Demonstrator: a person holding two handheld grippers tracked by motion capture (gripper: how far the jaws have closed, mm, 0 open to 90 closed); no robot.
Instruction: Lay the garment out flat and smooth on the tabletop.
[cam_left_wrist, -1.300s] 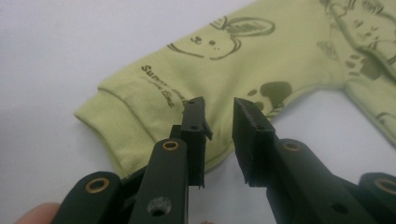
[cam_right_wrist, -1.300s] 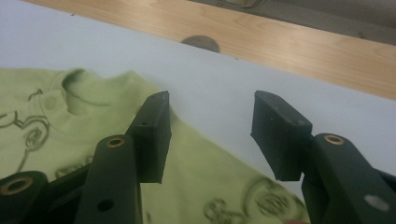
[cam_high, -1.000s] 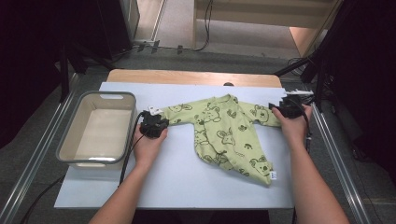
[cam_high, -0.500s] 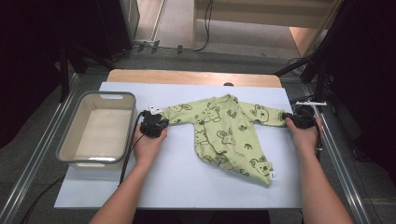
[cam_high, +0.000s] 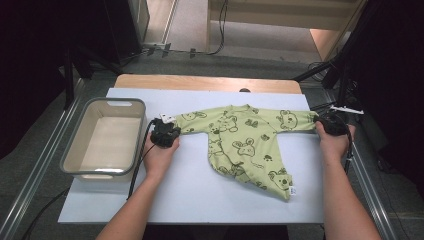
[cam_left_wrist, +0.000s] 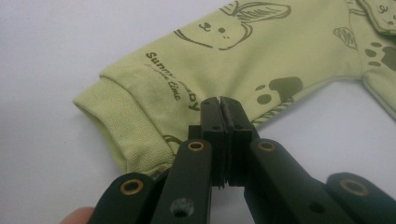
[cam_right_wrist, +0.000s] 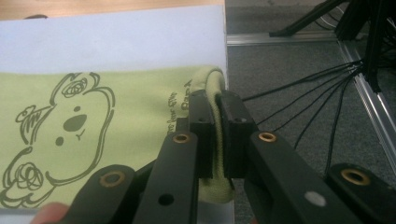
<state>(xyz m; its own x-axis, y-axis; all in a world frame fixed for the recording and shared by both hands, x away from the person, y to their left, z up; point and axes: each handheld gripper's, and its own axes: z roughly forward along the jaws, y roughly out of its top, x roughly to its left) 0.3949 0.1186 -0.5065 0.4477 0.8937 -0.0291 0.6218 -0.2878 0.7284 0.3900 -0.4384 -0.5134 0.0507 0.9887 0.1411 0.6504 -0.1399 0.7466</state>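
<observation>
While the green baby top (cam_high: 247, 142) lies flat on the white mat (cam_high: 190, 200), we pinch one cuff in each claw; left gripper (cam_left_wrist: 223, 109) clamps the near sleeve, right gripper (cam_right_wrist: 215, 105) the far cuff at the mat's edge; the sleeves' long axis runs straight between our hands.

Clearance: mat (cam_high: 200, 195) bare toward 6 o'clock.
Bin (cam_high: 102, 137) blocks 9 o'clock; shirt (cam_high: 250, 140) spans centre.
</observation>
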